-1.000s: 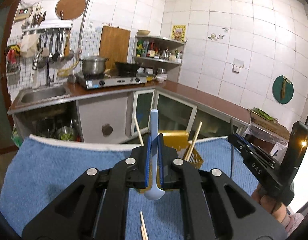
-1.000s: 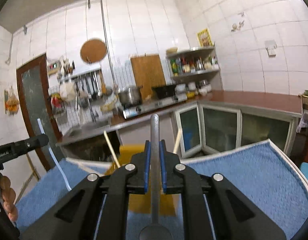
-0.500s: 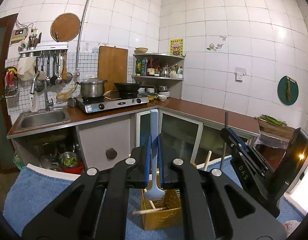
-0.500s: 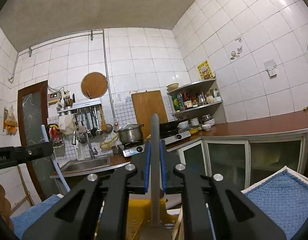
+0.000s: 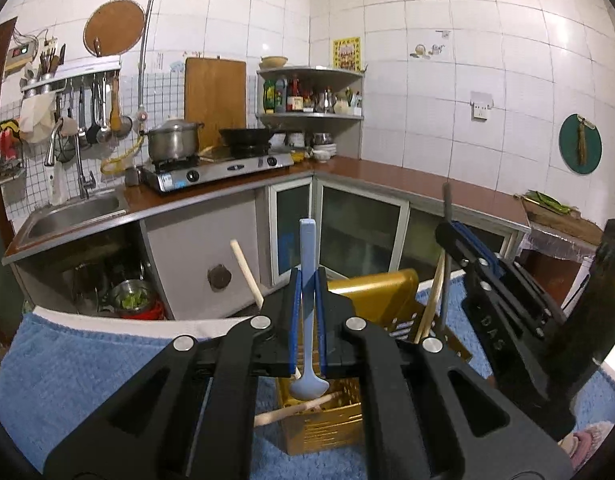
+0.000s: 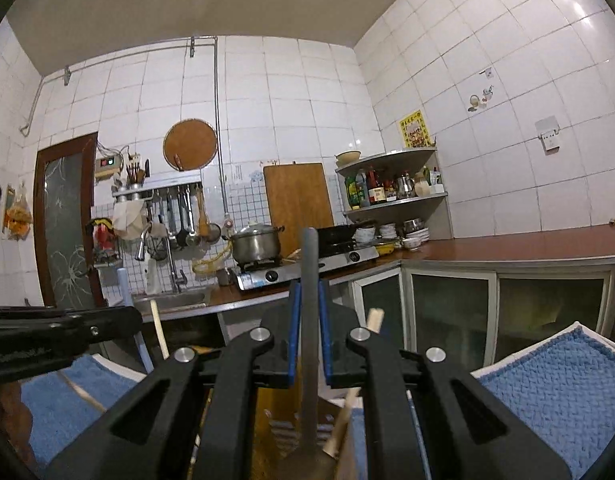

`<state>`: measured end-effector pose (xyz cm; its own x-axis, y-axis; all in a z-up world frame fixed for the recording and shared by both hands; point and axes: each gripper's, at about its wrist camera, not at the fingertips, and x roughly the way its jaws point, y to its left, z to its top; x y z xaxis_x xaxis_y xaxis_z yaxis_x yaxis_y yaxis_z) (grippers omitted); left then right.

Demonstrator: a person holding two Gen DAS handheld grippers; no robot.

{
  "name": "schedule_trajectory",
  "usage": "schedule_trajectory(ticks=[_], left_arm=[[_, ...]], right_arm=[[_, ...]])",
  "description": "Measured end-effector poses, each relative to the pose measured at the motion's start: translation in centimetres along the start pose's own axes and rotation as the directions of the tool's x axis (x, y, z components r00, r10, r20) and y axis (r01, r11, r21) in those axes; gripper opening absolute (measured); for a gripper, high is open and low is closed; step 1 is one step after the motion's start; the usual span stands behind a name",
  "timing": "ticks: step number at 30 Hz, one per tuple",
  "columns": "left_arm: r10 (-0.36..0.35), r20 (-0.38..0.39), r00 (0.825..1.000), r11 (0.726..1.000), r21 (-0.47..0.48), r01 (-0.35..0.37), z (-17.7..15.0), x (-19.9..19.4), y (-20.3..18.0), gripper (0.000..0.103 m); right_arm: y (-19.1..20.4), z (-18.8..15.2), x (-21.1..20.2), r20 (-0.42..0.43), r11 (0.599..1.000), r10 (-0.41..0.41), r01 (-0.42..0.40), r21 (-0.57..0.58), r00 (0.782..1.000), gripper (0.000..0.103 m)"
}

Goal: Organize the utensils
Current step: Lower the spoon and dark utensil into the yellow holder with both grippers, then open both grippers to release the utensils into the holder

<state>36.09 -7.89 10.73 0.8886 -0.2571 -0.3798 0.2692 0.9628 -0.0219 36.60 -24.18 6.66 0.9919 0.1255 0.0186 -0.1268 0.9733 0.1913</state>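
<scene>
My left gripper point(image 5: 307, 312) is level, pinching a pale blue plastic spoon point(image 5: 308, 308) upright, bowl down, over the yellow perforated plastic utensil basket point(image 5: 327, 420) just below it. My right gripper point(image 6: 307, 328) clamps a grey metal utensil point(image 6: 309, 320) vertically. Only the left view shows wooden chopsticks point(image 5: 295, 410) inside that basket on the blue towel point(image 5: 87, 364).

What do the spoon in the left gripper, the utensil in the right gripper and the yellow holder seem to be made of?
Blue spoon: probably plastic; pale, uniform matte colour. Grey utensil: likely metal, with a dull brushed sheen, though grey plastic is possible. Yellow holder: looks like moulded plastic, glossy, with vent slots in its walls.
</scene>
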Motion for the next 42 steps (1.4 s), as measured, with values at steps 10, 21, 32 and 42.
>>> schedule_trajectory(ticks=[10,21,32,42], left_arm=[[0.01,-0.039,0.999,1.0,-0.004,-0.01,-1.6,-0.1,0.4,0.006],[0.005,-0.127,0.992,0.999,-0.048,-0.012,-0.8,-0.6,1.0,0.007],[-0.003,-0.137,0.991,0.992,-0.128,-0.015,-0.6,-6.5,3.3,0.069],[0.019,-0.231,0.973,0.979,-0.194,-0.065,-6.1,-9.6,5.5,0.092]], right_arm=[[-0.8,-1.9,-1.5,-0.14,0.999,0.024,-0.027,-0.018,0.99,0.009],[-1.7,-2.1,-1.4,-0.361,1.0,-0.011,0.012,0.0,0.933,0.045],[-2.4,0.5,-5.5,-0.431,0.999,-0.032,0.044,0.017,0.902,0.061],[-1.9,-1.6,-10.6,-0.527,0.998,-0.06,0.065,-0.009,0.848,0.073]])
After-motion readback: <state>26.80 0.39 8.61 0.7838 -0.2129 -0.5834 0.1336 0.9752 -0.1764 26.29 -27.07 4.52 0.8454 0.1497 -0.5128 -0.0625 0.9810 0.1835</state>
